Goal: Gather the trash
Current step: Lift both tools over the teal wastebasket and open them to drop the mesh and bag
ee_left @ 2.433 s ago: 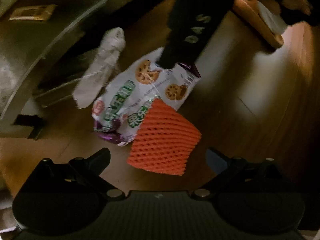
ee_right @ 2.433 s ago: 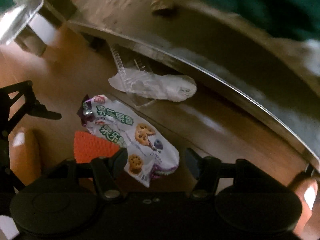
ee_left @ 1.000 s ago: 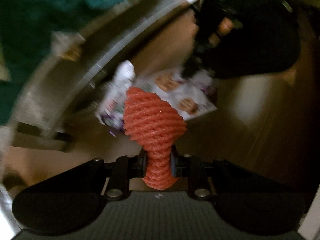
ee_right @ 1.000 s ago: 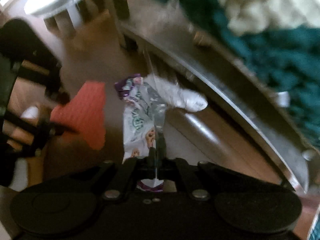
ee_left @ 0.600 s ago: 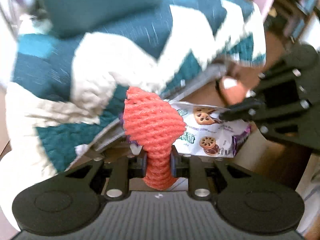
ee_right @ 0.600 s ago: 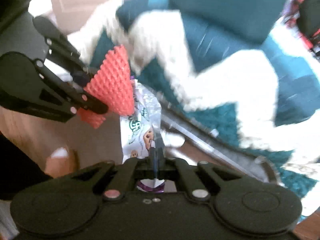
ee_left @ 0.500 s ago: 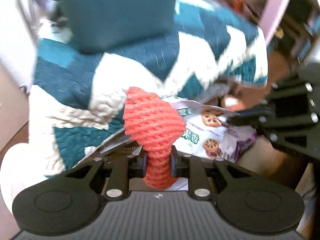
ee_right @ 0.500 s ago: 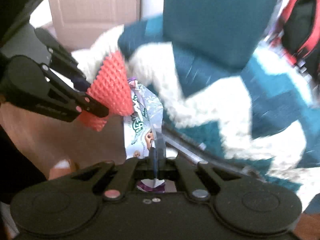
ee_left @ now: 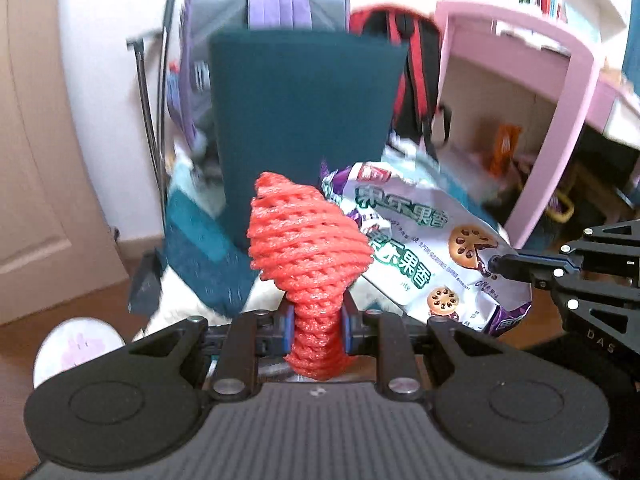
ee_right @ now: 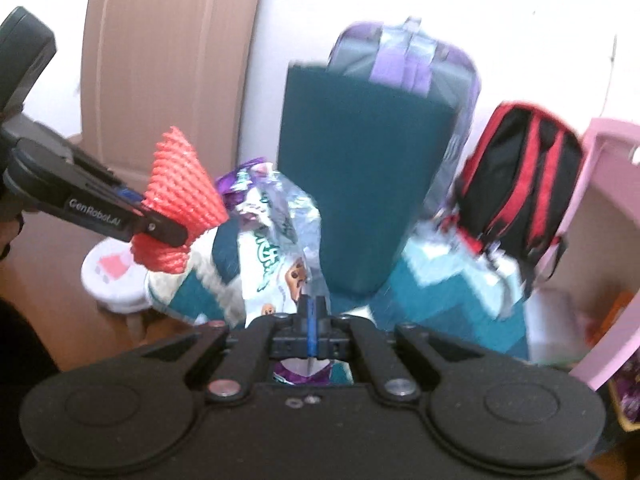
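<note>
My left gripper (ee_left: 316, 322) is shut on a red foam fruit net (ee_left: 306, 256), pinched at its narrow end so the net fans out above the fingers. Seen from the right wrist, that gripper (ee_right: 160, 232) comes in from the left edge with the red net (ee_right: 180, 188) in its tip. My right gripper (ee_right: 312, 320) is shut on the edge of a white and purple snack bag (ee_right: 276, 248) printed with cookies. From the left wrist, the snack bag (ee_left: 416, 256) hangs flat from the right gripper (ee_left: 496, 266) at the right edge. Both pieces of trash are held in the air.
Behind stand a teal cushion (ee_left: 304, 120), a purple backpack (ee_left: 272, 4) and a black and red backpack (ee_right: 516, 184) on a teal and white quilt (ee_right: 460, 304). A pink shelf unit (ee_left: 540, 92) is at the right, a wooden door (ee_right: 168, 60) at the left, a white stool (ee_right: 112, 280) low left.
Both grippers have risen from the dark floor beside the bed up to bed height, each carrying its trash. The view now looks over the quilt to the cushion and backpacks.
</note>
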A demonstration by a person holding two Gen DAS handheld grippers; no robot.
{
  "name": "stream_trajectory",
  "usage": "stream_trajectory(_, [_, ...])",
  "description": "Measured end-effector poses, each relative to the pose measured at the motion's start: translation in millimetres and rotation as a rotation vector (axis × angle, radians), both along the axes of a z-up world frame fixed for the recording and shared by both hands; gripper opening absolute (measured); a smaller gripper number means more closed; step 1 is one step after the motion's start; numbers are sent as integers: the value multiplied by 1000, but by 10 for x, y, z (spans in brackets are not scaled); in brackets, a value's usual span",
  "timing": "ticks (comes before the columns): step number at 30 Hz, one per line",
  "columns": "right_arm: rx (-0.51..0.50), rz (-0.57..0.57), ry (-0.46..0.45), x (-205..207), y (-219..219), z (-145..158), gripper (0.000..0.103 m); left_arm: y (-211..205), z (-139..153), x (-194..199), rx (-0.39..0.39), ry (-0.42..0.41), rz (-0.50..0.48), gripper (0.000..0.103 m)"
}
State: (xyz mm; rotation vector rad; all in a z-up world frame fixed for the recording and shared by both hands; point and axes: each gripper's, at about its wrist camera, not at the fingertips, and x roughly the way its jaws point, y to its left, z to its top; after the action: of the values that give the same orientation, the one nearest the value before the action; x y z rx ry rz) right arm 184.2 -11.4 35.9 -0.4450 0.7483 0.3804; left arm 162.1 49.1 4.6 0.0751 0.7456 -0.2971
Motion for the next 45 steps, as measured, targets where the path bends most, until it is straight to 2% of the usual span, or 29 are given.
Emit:
stream_trajectory(6, [51,-41,-115,140,-28,572,0,-100,546,1,-25,-103,5,21])
stream_trajectory(13, [31,-40,-258,393,36,1117,0,-217,1127,272,-71,-195,20,21])
stream_trajectory(19, [25,-52,-334,776,118,1397,0,-337,1517,595,-57,-254,14,21])
stream_trajectory(24, [48,-82,-343,1164,153,1529,0,-430,1711,877,-45,-280,3,22])
stream_trajectory(30, [78,-108,-314,1632,172,1479,0,-468,1707,1347,-40,-257,19,22])
stream_trajectory(35, [68,-108,-287,1918,207,1278,0,-455,1574,1821,-24,-211,42,22])
stream_trajectory(42, [49,-85,-178,2267,254,893,0,-508,1229,2247,37,-125,11,22])
stream_trajectory(45, [61,-81,-105,2375,269,762,0,-543,1094,2352,72,-94,-6,22])
